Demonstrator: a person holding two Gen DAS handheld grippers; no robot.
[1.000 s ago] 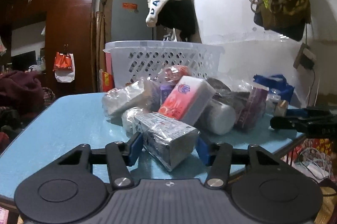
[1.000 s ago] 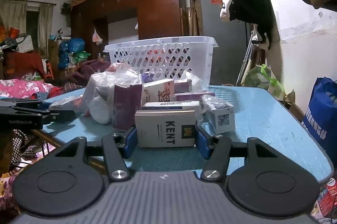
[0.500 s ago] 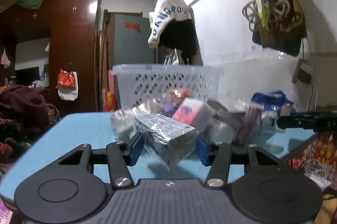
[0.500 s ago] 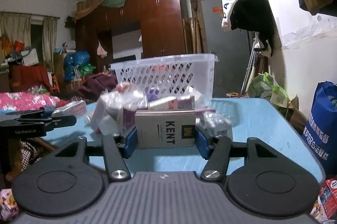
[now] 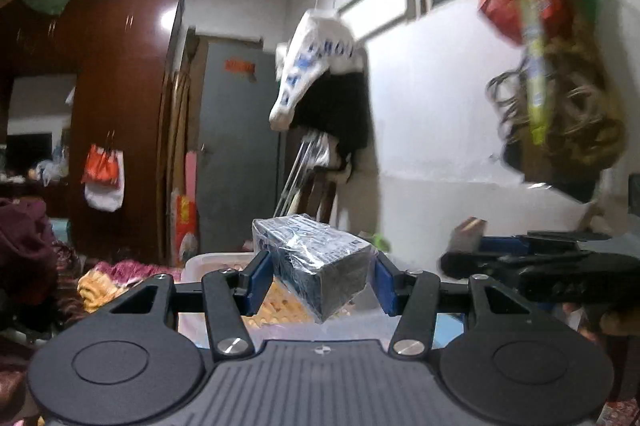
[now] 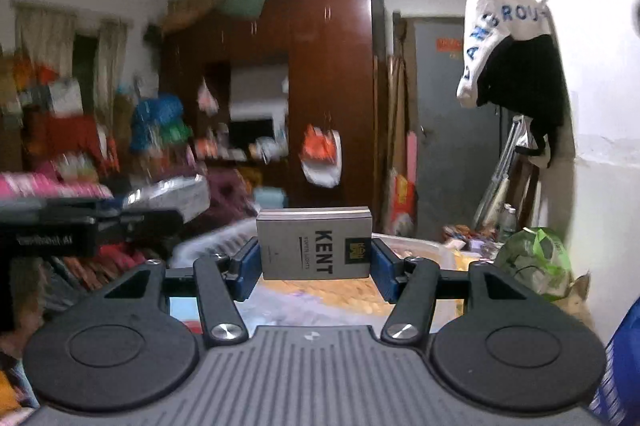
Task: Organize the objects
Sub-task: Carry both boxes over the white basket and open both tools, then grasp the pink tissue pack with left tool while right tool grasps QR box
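Gripping a dark blue rectangular box wrapped in crinkled clear plastic (image 5: 316,264), the left gripper (image 5: 318,280) has its 2 blue-padded fingers (image 5: 258,282) pressed against the box's sides. The box sits tilted, 1 corner pointing down, raised in the air above the white plastic laundry basket (image 5: 200,266), whose rim shows just below and behind the fingers. Yellowish contents lie inside the basket, too blurred to identify.

The right gripper (image 6: 314,266) clenches a grey cardboard cigarette pack printed KENT (image 6: 314,246) between its 2 blue pads (image 6: 246,266). The pack lies on its long side, its face toward the camera, with the lettering running sideways. It also hangs in the air over the basket, whose white rim curves behind it in the right wrist view.

Each gripper appears in the other's camera: the right one enters as a black bar at the right edge of the left wrist view, and the left one enters from the left edge of the right wrist view, carrying the wrapped box.

Behind, a tall reddish-brown wooden wardrobe (image 6: 332,86) stands beside a grey door (image 5: 236,154), and a white garment with blue letters (image 5: 316,66) hangs on the white wall.
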